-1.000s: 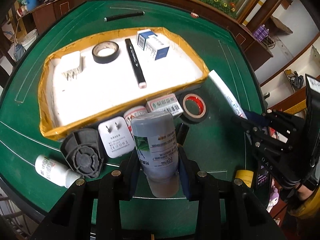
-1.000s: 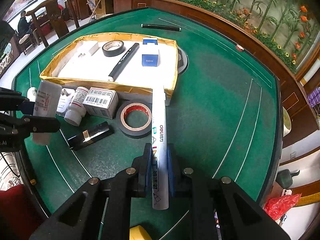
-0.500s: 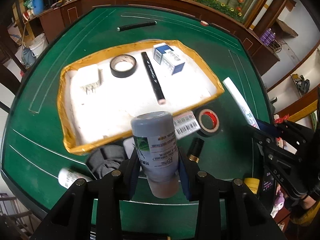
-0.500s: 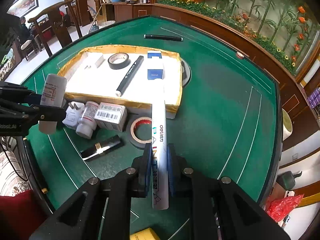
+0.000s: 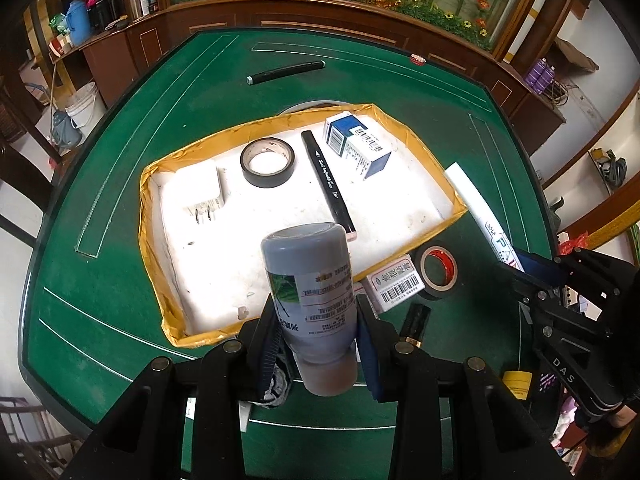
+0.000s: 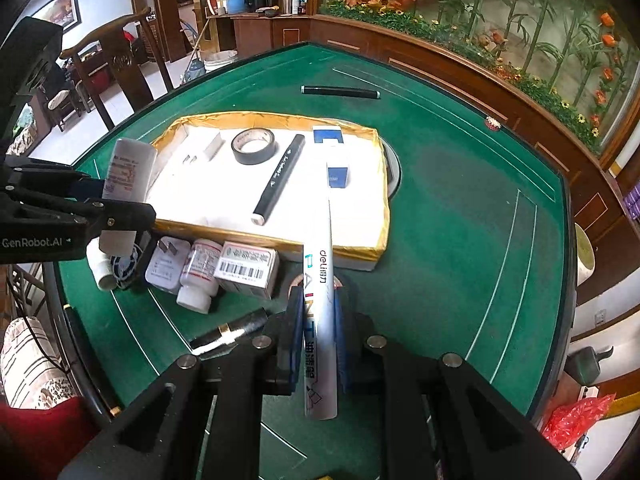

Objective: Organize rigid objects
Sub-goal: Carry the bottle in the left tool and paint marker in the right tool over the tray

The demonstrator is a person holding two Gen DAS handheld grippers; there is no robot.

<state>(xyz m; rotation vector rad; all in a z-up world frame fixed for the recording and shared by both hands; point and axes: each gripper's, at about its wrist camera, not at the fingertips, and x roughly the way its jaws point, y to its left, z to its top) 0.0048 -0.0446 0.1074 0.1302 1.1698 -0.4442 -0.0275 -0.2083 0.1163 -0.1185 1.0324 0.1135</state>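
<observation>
My left gripper [image 5: 316,320] is shut on a grey labelled bottle [image 5: 310,280] and holds it above the near edge of the yellow-rimmed white tray [image 5: 160,288]. The bottle also shows in the right wrist view [image 6: 126,176]. My right gripper [image 6: 318,316] is shut on a white paint marker [image 6: 320,300], its tip over the tray's near right part. The marker [image 5: 476,208] and the right gripper [image 5: 536,276] show at the right of the left wrist view. In the tray lie black tape [image 5: 267,162], a black marker [image 5: 328,184], a blue-white box [image 5: 356,144] and a white plug [image 5: 204,196].
On the green table [image 6: 460,220] before the tray lie a barcode box [image 6: 246,264], a white pill bottle [image 6: 198,276], a white adapter [image 6: 166,264], red-cored tape [image 5: 436,270] and a black-gold tube [image 6: 228,332]. A black pen [image 6: 340,92] lies beyond the tray.
Both grippers have risen and moved forward toward the tray with their objects held. The bottle now hangs over the tray's near edge; the marker tip reaches over the tray.
</observation>
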